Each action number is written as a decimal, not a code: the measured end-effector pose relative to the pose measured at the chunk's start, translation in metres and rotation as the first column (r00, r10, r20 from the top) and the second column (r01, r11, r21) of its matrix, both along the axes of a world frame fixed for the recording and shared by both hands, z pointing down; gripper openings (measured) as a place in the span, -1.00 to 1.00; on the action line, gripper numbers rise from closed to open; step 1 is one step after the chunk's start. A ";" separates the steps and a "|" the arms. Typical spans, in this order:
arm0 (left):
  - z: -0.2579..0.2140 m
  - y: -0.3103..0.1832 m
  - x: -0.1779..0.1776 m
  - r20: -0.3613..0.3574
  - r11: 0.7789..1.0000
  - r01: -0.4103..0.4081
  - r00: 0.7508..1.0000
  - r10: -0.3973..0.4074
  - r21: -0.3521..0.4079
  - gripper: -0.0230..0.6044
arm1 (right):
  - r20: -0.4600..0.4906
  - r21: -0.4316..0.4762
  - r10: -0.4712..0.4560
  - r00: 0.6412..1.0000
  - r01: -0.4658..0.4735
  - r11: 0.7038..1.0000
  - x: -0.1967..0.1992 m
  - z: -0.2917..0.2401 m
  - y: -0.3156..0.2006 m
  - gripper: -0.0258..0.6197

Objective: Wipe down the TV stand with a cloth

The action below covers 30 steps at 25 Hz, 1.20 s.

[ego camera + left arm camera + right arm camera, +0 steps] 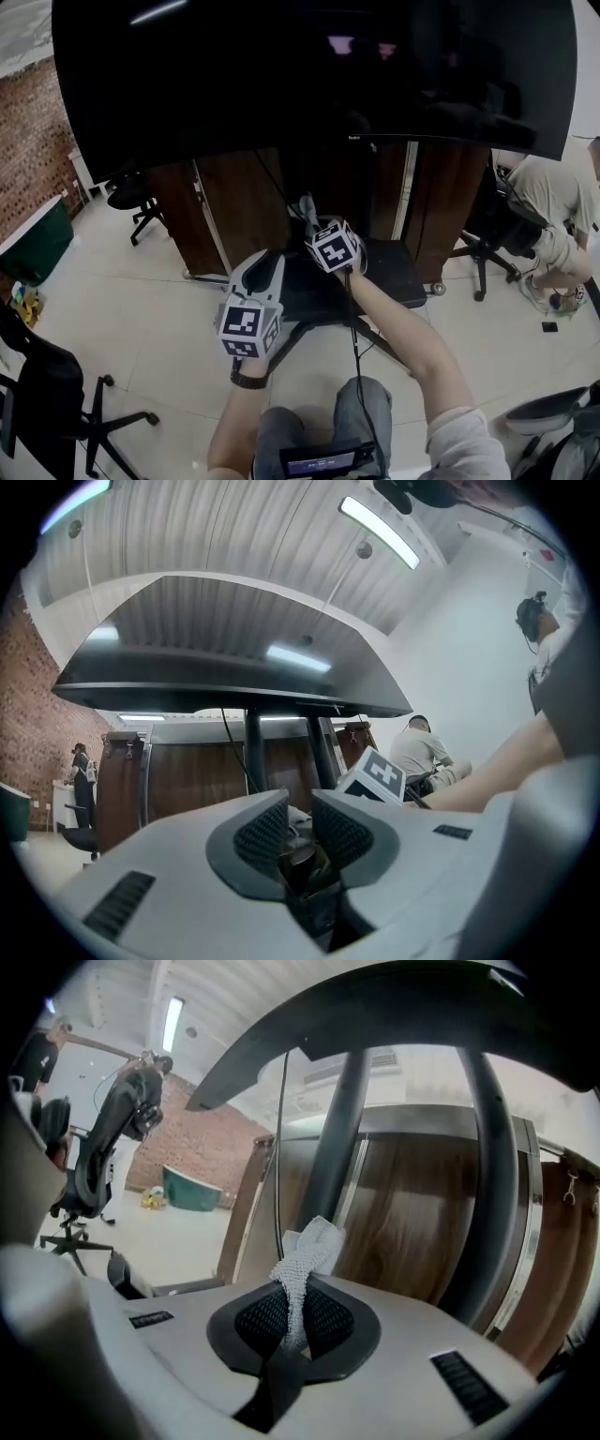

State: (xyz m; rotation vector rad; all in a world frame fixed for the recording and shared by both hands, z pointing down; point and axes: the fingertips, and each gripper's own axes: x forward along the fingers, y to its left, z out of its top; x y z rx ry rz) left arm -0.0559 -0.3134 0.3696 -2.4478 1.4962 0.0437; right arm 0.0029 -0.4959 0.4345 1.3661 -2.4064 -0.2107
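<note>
Below the screen point(309, 75), over the TV stand point(398, 272), you are pinching the knitted cloth point(305, 1260) tight in the right gripper point(298, 1321), tuft forward for wiping, while the left gripper point(300, 832) is hovering alongside, jaws slightly parted and empty.

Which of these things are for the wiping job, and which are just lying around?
For the job: cloth, right gripper pinching it, TV stand.
Just around: office chair, green bin, seated person.

TV point(309, 66) above stand base point(396, 270), cloth point(307, 1252) in right gripper point(298, 1314), panels point(248, 202) behind
</note>
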 end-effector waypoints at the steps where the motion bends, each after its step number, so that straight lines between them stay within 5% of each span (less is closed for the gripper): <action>1: 0.002 0.000 0.004 -0.003 1.000 -0.007 1.000 0.006 -0.002 -0.61 | -0.020 -0.020 -0.005 1.000 0.005 1.000 0.005 0.010 0.002 -0.84; 4: 0.005 0.001 0.016 0.001 0.999 -0.036 0.999 0.036 -0.010 -0.61 | 0.000 -0.014 -0.031 1.000 0.031 0.999 0.019 0.010 0.004 -0.84; 6: 0.005 0.005 0.023 0.011 0.998 -0.055 0.998 0.055 -0.006 -0.61 | 0.074 0.113 0.020 0.997 -0.029 0.993 0.048 -0.037 0.007 -0.84; 9: 0.006 0.009 0.024 0.016 0.997 -0.071 0.997 0.071 0.000 -0.62 | 0.216 0.347 0.117 0.969 -0.188 0.919 0.109 -0.128 0.013 -0.84; 11: 0.007 0.008 0.020 0.012 0.997 -0.078 0.997 0.078 -0.003 -0.63 | 0.268 0.403 0.154 0.951 -0.256 0.878 0.140 -0.168 0.013 -0.84; 14: 0.010 0.006 0.015 -0.005 0.996 -0.085 0.996 0.085 -0.009 -0.64 | 0.258 0.327 0.205 0.944 -0.285 0.901 0.167 -0.158 0.004 -0.84; 17: 0.015 0.005 0.013 -0.022 0.995 -0.098 0.995 0.097 -0.018 -0.64 | 0.173 0.154 0.238 0.956 -0.265 0.952 0.173 -0.067 -0.001 -0.84; 20: 0.025 0.003 0.014 -0.028 0.993 -0.114 0.993 0.113 -0.030 -0.65 | 0.092 -0.002 0.230 0.969 -0.231 0.973 0.164 0.034 0.012 -0.84; 22: 0.036 0.003 0.013 -0.025 0.991 -0.121 0.992 0.120 -0.048 -0.65 | 0.075 -0.022 0.206 0.976 -0.205 0.978 0.152 0.061 0.026 -0.84; 27: 0.046 0.002 -0.015 -0.078 0.994 -0.091 0.993 0.086 -0.067 -0.68 | 0.095 0.183 0.000 0.996 -0.017 0.983 0.076 -0.046 0.063 -0.84; 30: 0.046 0.003 -0.027 -0.106 0.994 -0.076 0.992 0.068 -0.073 -0.69 | 0.141 0.151 -0.150 0.979 0.129 0.980 0.008 -0.077 0.077 -0.84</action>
